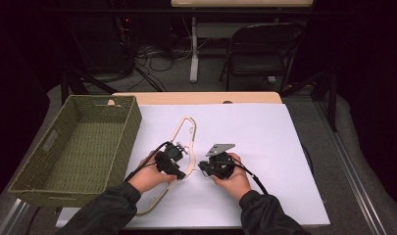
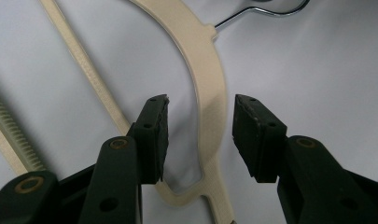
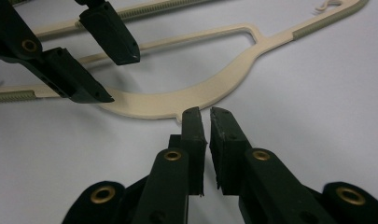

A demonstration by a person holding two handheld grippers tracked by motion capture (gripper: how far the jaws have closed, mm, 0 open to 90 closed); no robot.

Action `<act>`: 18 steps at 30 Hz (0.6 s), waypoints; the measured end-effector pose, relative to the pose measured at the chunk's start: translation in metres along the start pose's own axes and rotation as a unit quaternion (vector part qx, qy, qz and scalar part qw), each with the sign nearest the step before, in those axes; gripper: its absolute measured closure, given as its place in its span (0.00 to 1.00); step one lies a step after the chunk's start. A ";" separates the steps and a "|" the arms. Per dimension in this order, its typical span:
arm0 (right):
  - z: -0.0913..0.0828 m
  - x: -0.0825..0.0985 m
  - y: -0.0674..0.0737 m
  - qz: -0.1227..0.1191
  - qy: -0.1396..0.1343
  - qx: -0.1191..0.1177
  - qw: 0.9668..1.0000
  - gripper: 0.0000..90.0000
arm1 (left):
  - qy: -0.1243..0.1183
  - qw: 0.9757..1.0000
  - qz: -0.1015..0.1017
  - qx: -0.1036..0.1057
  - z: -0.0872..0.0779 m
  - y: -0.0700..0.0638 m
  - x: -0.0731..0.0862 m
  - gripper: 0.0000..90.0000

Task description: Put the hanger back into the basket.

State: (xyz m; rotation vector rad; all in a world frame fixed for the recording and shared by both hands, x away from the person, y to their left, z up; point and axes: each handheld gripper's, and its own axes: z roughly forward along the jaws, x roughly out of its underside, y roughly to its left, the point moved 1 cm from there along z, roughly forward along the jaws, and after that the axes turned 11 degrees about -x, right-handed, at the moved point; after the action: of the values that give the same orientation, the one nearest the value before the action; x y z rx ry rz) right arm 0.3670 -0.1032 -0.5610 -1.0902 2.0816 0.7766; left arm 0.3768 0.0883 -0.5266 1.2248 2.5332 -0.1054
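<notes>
While the left claw (image 2: pixel 200 123) gapes astride the hanger (image 2: pixel 207 88), the right claw (image 3: pixel 205 122) pinches its hook, hidden from above.

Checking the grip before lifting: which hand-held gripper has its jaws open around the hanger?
The left hand-held gripper: its jaws straddle the hanger. The right hand-held gripper is nearly shut at the hook.

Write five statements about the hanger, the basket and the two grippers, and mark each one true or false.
1. The hanger lies inside the basket. False: it lies flat on the white table cover, to the right of the basket.
2. The left gripper has its jaws open on either side of the hanger's curved arm. True.
3. The right gripper is wide open. False: its jaws are almost together, at the hanger's neck.
4. The hanger has a metal hook. True.
5. The basket holds clothes. False: it looks empty.
</notes>
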 end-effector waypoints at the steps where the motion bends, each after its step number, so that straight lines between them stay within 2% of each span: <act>1: 0.004 -0.001 0.002 -0.006 0.004 -0.004 1.000 0.93 | 0.000 1.000 0.000 0.000 0.000 0.000 0.000 0.62; 8: 0.015 -0.004 0.006 -0.026 0.016 -0.002 1.000 0.95 | -0.005 1.000 -0.006 -0.001 -0.002 0.001 0.001 0.62; 18: 0.020 -0.003 0.004 -0.027 0.026 -0.002 0.999 0.95 | -0.003 1.000 -0.003 -0.002 -0.001 0.001 0.001 0.62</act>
State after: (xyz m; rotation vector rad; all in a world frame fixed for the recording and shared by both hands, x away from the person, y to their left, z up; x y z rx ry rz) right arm 0.3702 -0.0845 -0.5701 -1.1748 2.0848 0.7338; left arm 0.3766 0.0904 -0.5262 1.2139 2.5300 -0.1048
